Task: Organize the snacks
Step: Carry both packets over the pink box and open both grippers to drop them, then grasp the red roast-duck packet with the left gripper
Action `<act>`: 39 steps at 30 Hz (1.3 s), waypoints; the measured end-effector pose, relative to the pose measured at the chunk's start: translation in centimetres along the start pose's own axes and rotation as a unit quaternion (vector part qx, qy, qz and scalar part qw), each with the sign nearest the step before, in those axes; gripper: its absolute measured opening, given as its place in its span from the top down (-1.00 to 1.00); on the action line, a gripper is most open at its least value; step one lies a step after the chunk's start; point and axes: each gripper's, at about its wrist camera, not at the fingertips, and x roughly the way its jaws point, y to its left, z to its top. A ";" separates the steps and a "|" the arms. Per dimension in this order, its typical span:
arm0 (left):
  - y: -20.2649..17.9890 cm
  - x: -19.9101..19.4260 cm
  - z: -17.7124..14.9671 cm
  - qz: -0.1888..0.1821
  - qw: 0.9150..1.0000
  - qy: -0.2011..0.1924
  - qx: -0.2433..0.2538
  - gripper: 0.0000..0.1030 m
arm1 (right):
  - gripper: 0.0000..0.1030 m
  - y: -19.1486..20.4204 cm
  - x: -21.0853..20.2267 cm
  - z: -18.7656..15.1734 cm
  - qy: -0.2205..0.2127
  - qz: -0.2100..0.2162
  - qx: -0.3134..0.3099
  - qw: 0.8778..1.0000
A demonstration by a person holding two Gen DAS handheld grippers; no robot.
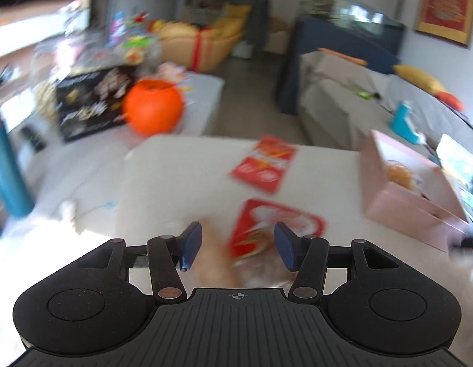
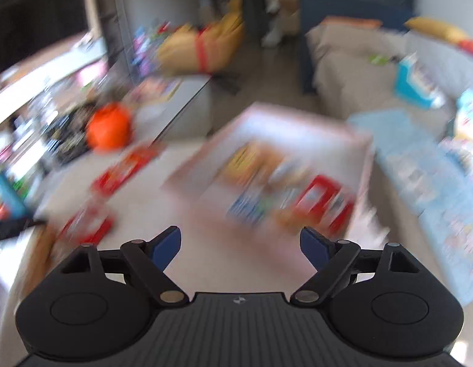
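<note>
Two red snack packets lie on a white table (image 1: 175,168): a far one (image 1: 264,163) and a near one (image 1: 276,223). My left gripper (image 1: 238,246) is open, just above the near packet's lower end, with a blurred tan snack (image 1: 215,253) between its fingers, not gripped. A pink box (image 1: 407,195) holding snacks stands at the right. In the right wrist view the pink box (image 2: 267,128) holds several coloured packets (image 2: 319,202). My right gripper (image 2: 241,247) is open and empty, in front of the box. The red packets (image 2: 126,165) lie to its left. The view is blurred.
An orange round container (image 1: 153,107) and a black printed box (image 1: 89,104) sit on a low table beyond. A teal bottle (image 1: 9,171) stands at the left. A grey sofa (image 1: 343,98) with a blue box (image 1: 404,122) is at the right. A light blue cloth (image 2: 420,168) lies right of the box.
</note>
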 end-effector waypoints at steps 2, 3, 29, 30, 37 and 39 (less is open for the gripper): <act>1.3 0.1 -0.7 0.003 1.000 0.008 -0.024 -0.11 | -0.66 1.5 0.1 -2.4 0.047 0.051 0.002 0.998; 1.5 0.2 -1.0 0.001 0.999 0.010 -0.030 -0.11 | -0.66 2.2 -0.1 -3.6 0.068 0.076 0.002 0.995; -8.0 0.9 -3.7 -0.138 0.986 0.052 0.077 -0.12 | -0.69 5.8 0.9 -8.1 0.031 0.010 -0.065 0.997; -8.3 0.9 -3.8 -0.143 0.985 0.052 0.083 -0.14 | -0.69 5.4 1.1 -8.1 0.023 -0.005 -0.064 0.998; -7.3 1.2 -1.8 -0.113 0.991 0.009 0.077 -0.12 | -0.79 2.4 2.4 -8.3 -0.015 -0.017 -0.031 0.999; -6.7 2.3 -0.8 -0.075 0.994 0.009 0.077 -0.12 | -0.81 2.6 2.6 -8.5 -0.021 -0.024 -0.038 0.999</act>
